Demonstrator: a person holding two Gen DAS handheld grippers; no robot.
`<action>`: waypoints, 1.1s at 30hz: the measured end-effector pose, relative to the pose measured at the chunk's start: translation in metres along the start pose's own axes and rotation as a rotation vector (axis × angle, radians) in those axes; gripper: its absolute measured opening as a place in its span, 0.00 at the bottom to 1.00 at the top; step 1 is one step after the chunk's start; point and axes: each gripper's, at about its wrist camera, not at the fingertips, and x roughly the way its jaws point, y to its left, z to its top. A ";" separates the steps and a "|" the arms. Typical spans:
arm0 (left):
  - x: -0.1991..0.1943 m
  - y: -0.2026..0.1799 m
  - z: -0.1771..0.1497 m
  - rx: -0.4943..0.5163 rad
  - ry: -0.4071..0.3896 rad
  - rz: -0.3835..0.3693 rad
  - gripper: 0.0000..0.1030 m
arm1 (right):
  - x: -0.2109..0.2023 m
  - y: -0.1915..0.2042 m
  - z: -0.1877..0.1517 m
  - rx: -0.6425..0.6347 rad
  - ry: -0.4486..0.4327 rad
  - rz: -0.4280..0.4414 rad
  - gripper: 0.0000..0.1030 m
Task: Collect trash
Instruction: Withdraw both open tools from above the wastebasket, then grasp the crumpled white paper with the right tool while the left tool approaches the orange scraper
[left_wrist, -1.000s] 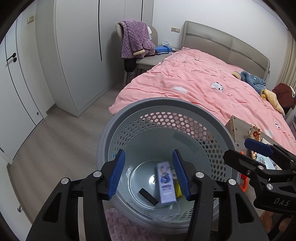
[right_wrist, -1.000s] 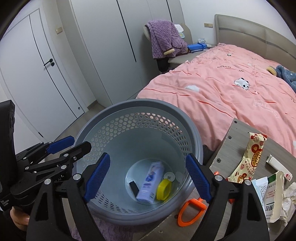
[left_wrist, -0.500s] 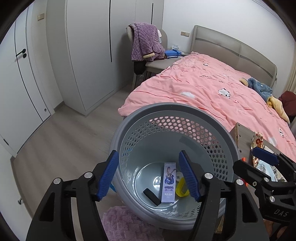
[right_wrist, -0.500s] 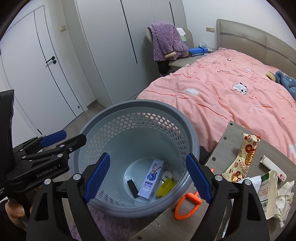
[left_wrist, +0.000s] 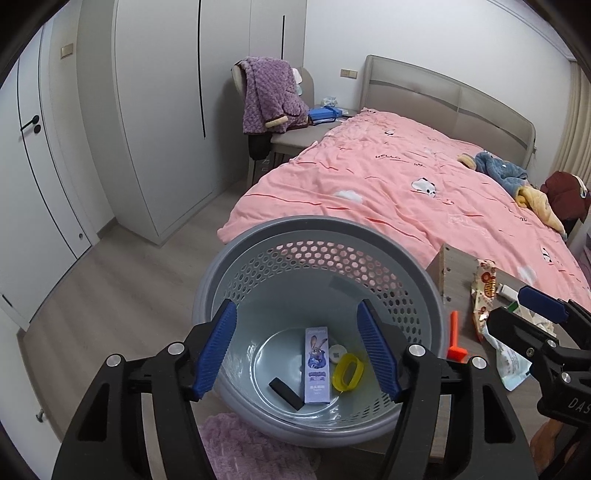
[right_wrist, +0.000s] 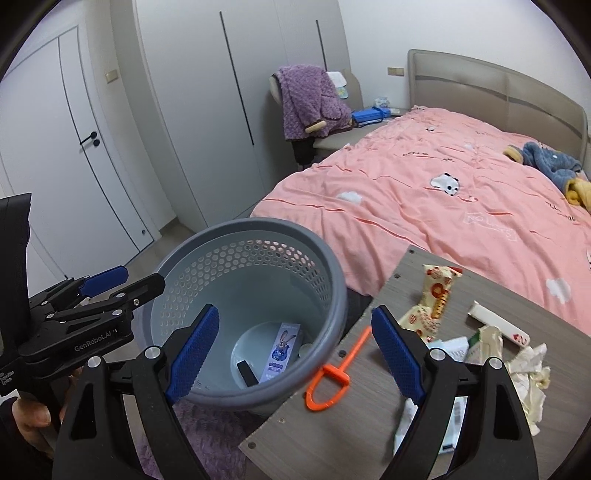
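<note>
Both grippers, left (left_wrist: 295, 347) and right (right_wrist: 293, 352), spread wide, empty; grey basket (left_wrist: 258, 243) at twelve o'clock, toothpaste box (left_wrist: 317, 363) inside.

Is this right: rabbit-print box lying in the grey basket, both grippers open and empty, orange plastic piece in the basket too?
Not quite: the orange plastic piece lies on the tabletop beside the grey basket, as the right wrist view shows. The rabbit-print box is inside; left gripper and right gripper are open, empty.

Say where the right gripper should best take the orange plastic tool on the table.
Probably the straight stem of the orange tool, from above, fingers straddling it crosswise: it lies flat and thin, and the stem sits clear of the basket and wrappers.
</note>
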 end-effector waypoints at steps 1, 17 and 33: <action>-0.004 -0.003 -0.001 -0.001 -0.004 -0.008 0.63 | -0.004 -0.003 -0.001 0.006 -0.002 -0.005 0.81; -0.022 -0.050 -0.022 0.045 0.019 -0.062 0.63 | -0.058 -0.046 -0.039 0.081 -0.026 -0.068 0.81; -0.003 -0.114 -0.052 0.121 0.110 -0.127 0.63 | -0.088 -0.122 -0.087 0.179 -0.006 -0.200 0.81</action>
